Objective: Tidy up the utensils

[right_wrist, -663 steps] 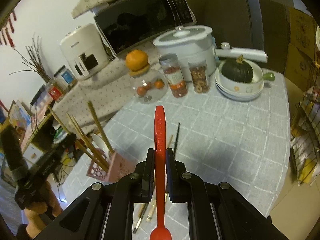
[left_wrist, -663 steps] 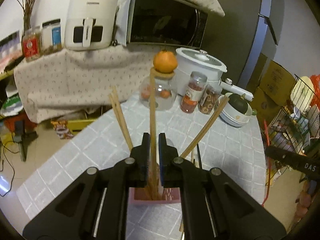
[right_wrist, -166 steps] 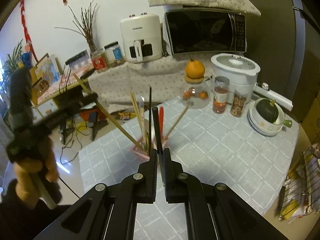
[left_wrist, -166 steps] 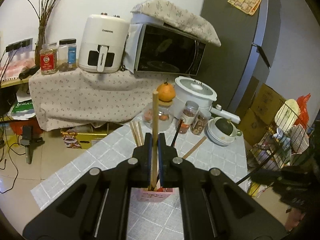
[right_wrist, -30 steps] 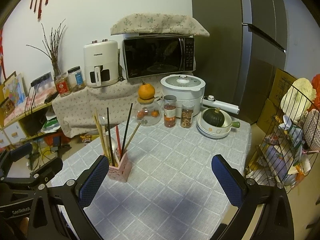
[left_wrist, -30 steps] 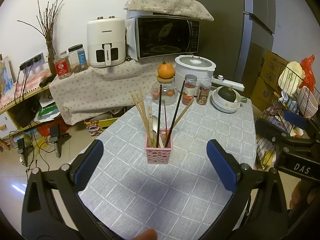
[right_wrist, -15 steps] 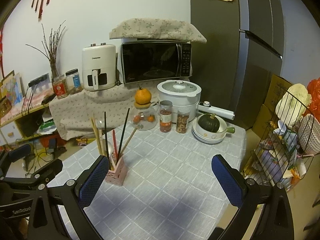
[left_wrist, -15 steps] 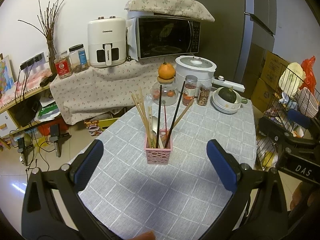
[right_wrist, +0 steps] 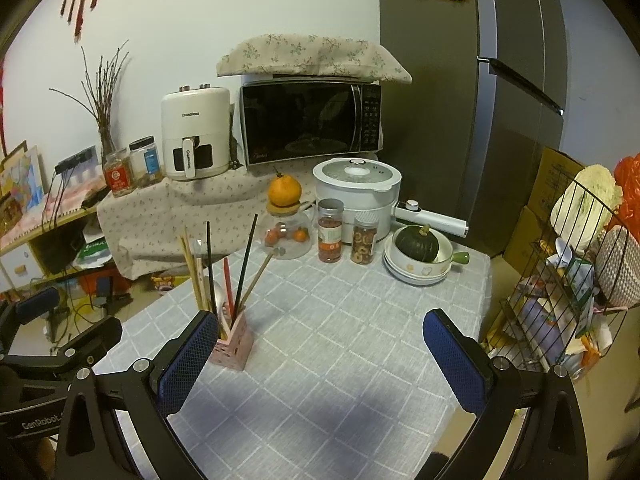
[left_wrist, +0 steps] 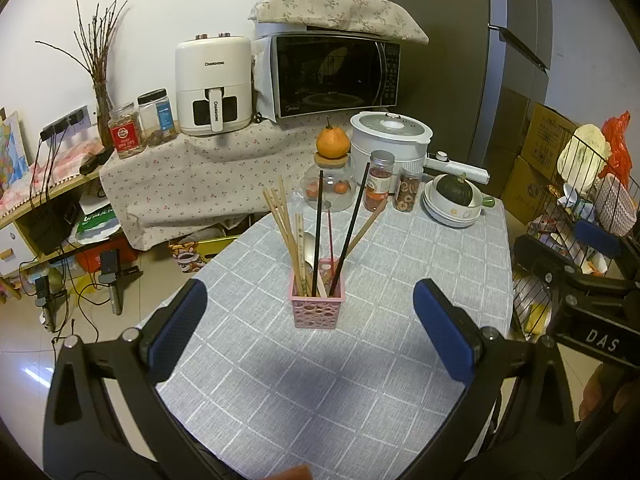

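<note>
A pink perforated holder [left_wrist: 317, 307] stands in the middle of the grey checked table [left_wrist: 304, 384]. It holds wooden chopsticks [left_wrist: 285, 232], black chopsticks [left_wrist: 351, 224], a metal spoon [left_wrist: 309, 246] and a red utensil. In the right wrist view the holder [right_wrist: 236, 342] stands at the left with the same utensils in it. My left gripper [left_wrist: 310, 330] is wide open and empty, held back above the table's near edge. My right gripper [right_wrist: 320, 360] is wide open and empty too, to the right of the holder.
At the table's far end stand a glass jar with an orange on top [left_wrist: 332, 172], two spice jars [left_wrist: 380, 184], a white cooker [left_wrist: 388, 136] and stacked bowls with a squash [left_wrist: 454, 200]. A wire rack [right_wrist: 568, 280] stands right of the table.
Both grippers have drawn back and risen slightly; the holder looks a little farther off. Both stay wide open. The utensils in the holder have not moved.
</note>
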`<state>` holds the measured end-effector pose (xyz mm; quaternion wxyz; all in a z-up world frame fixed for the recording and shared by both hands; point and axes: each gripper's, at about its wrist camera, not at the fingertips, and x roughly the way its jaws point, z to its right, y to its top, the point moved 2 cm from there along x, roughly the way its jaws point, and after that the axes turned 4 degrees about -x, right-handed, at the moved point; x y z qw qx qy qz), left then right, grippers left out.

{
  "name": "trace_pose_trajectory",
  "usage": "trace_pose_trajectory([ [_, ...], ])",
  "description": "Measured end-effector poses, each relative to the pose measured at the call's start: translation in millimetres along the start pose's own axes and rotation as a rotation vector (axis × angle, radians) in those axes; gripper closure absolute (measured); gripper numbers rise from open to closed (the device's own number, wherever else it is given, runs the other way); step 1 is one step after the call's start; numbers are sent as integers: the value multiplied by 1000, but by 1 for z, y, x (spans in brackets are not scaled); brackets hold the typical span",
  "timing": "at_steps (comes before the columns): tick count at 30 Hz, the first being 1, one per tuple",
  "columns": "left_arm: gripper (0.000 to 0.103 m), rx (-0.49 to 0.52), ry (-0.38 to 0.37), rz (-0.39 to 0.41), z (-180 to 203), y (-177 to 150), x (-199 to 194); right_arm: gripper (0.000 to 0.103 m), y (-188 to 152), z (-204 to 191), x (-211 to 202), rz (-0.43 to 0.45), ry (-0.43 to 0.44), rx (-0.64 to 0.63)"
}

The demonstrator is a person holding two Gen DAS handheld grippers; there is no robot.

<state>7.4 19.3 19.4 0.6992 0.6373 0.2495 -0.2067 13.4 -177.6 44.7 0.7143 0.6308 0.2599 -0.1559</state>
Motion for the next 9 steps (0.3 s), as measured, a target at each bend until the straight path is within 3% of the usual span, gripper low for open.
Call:
trace_pose_trajectory([
  [9, 1, 7, -5, -7, 2, 0, 0, 0, -1, 0, 1, -1, 1, -1],
])
